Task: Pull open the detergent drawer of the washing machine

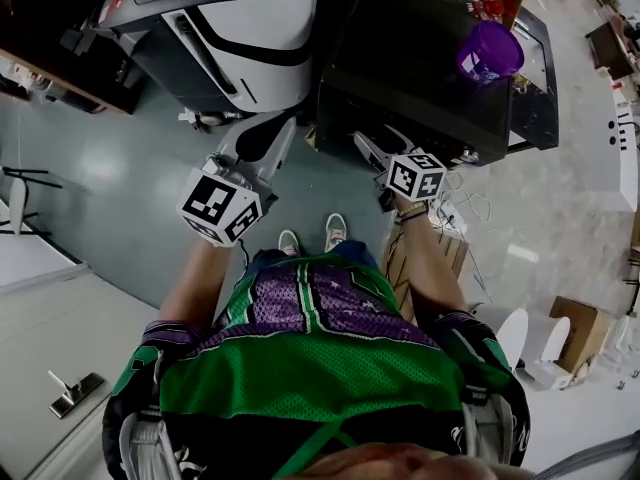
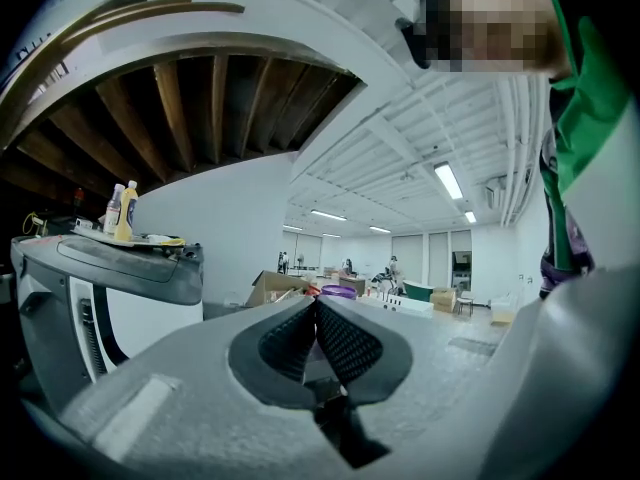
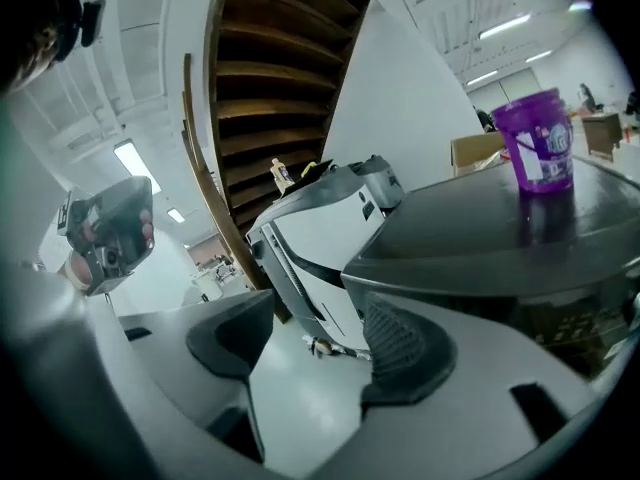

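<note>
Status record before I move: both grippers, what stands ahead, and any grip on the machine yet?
left gripper: jaws together, nothing between them
right gripper: jaws apart, empty
ahead: dark grey box-shaped machine, purple plastic cup on its top
left of it: white-and-grey rounded machine
grip: neither gripper holds any part of a machine
detergent drawer: not made out in any view

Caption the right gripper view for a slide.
Right gripper, jaws open and empty, faces a dark machine topped by a purple cup, a white machine beside it.

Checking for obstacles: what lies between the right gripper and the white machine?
Bare floor and a small object beside the white machine, in the right gripper view.
</note>
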### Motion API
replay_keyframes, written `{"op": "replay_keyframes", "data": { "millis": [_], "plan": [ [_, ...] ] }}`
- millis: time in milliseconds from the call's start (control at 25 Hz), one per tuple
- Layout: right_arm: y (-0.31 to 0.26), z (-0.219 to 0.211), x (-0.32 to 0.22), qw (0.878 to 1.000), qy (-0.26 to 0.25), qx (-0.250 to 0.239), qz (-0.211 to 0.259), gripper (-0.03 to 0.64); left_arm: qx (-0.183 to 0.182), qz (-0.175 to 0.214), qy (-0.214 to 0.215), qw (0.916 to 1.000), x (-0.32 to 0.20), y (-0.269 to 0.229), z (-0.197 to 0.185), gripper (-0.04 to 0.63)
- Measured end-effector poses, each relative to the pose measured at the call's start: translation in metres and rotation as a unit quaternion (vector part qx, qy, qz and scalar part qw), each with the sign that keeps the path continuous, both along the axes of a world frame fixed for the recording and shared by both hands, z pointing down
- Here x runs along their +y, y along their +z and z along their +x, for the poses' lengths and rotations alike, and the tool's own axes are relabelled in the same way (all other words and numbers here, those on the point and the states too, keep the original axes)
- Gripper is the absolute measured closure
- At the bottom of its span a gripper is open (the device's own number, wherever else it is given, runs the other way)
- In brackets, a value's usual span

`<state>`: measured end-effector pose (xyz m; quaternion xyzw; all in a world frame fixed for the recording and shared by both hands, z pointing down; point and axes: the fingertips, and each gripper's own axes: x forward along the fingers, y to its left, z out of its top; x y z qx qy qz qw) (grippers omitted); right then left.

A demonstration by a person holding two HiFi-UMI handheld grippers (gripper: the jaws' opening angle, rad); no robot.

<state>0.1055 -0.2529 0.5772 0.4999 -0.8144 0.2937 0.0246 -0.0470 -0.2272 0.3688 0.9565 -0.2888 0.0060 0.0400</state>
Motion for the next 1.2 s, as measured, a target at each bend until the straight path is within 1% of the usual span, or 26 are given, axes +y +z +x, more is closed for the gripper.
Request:
{"op": "replay_keyframes", "data": {
  "millis": [160, 280, 440, 520, 680, 880, 1040, 1200],
  "plan": [
    [0.030, -0.004, -0.017, 0.999, -0.005, -0.043, -0.018, 0.350, -0.003, -0.009, -0.014, 0.9999, -0.005, 0.006, 0.008, 0.578],
    [0.051, -0.004, -0.034, 0.997, 0.001, -0.069, -0.027, 0.350, -0.016, -0.008, -0.024, 0.9996, -0.010, 0.012, 0.013, 0.578],
    [0.081, -0.002, -0.053, 0.997, 0.011, -0.068, -0.023, 0.351, -0.029, -0.009, -0.035, 0.9989, -0.017, 0.020, 0.020, 0.578],
    [0.099, -0.002, -0.060, 0.996, 0.016, -0.083, -0.036, 0.351, -0.029, -0.014, -0.043, 0.9986, -0.022, 0.024, 0.022, 0.578],
    [0.132, 0.002, -0.071, 0.989, 0.038, -0.130, -0.063, 0.350, -0.032, -0.022, -0.054, 0.9978, -0.027, 0.029, 0.026, 0.578],
    [0.161, 0.017, -0.083, 0.977, 0.082, -0.181, -0.076, 0.351, -0.042, -0.035, -0.061, 0.9966, -0.027, 0.038, 0.030, 0.578],
    [0.174, 0.026, -0.092, 0.966, 0.104, -0.222, -0.077, 0.350, -0.051, -0.046, -0.069, 0.9953, -0.029, 0.047, 0.028, 0.578],
    [0.177, 0.031, -0.103, 0.963, 0.101, -0.240, -0.064, 0.350, -0.058, -0.049, -0.074, 0.9944, -0.031, 0.052, 0.028, 0.578]
  ]
}}
